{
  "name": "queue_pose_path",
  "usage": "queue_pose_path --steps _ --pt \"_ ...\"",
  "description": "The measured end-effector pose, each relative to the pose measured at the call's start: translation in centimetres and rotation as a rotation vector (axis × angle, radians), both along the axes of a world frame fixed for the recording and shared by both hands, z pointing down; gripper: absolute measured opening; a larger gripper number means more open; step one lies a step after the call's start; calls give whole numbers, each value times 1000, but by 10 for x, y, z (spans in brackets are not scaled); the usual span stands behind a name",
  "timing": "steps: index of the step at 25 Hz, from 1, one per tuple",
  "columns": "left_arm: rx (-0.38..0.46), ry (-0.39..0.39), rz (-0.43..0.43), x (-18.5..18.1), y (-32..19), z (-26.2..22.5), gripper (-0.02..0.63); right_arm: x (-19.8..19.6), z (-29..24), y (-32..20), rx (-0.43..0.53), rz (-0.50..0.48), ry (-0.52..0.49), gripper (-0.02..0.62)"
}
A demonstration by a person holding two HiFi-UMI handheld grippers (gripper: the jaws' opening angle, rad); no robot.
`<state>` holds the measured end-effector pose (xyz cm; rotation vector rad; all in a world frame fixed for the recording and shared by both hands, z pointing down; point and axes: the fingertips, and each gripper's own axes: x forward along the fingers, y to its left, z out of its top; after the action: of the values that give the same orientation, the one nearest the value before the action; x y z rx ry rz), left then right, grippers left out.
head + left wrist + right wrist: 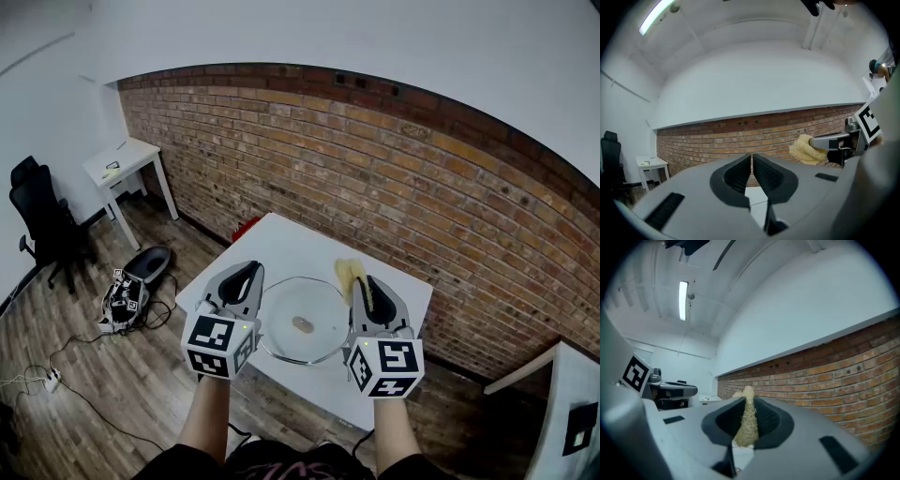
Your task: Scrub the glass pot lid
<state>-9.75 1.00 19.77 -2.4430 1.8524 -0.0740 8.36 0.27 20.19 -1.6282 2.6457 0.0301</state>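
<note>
Near glass lid [298,306], R gripper [747,414] pinches sponge [350,270].

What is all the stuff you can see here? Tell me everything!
glass pot lid: one, clear with a metal rim, flat on the middle of the white table
white table: one, white, against the brick wall
scrub pad: one, yellow, pinched in the right gripper
brick wall: one, red-brown, behind the table
side table: one, white, far left by the wall
office chair: at least one, black, far left
round tub: one, black, on the wood floor
marker device: one, black and white, on the floor among cables
left gripper: one, grey, shut, empty
right gripper: one, grey, shut on the pad
</note>
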Motion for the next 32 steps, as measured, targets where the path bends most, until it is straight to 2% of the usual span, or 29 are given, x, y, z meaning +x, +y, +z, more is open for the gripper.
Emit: queue_pose_path --steps 18,32 --pt "-12 -1 -3 2 0 3 23 1 0 1 11 -7 7 55" --pt "-17 -25 -25 40 8 6 23 33 7 3 1 -49 -12 56"
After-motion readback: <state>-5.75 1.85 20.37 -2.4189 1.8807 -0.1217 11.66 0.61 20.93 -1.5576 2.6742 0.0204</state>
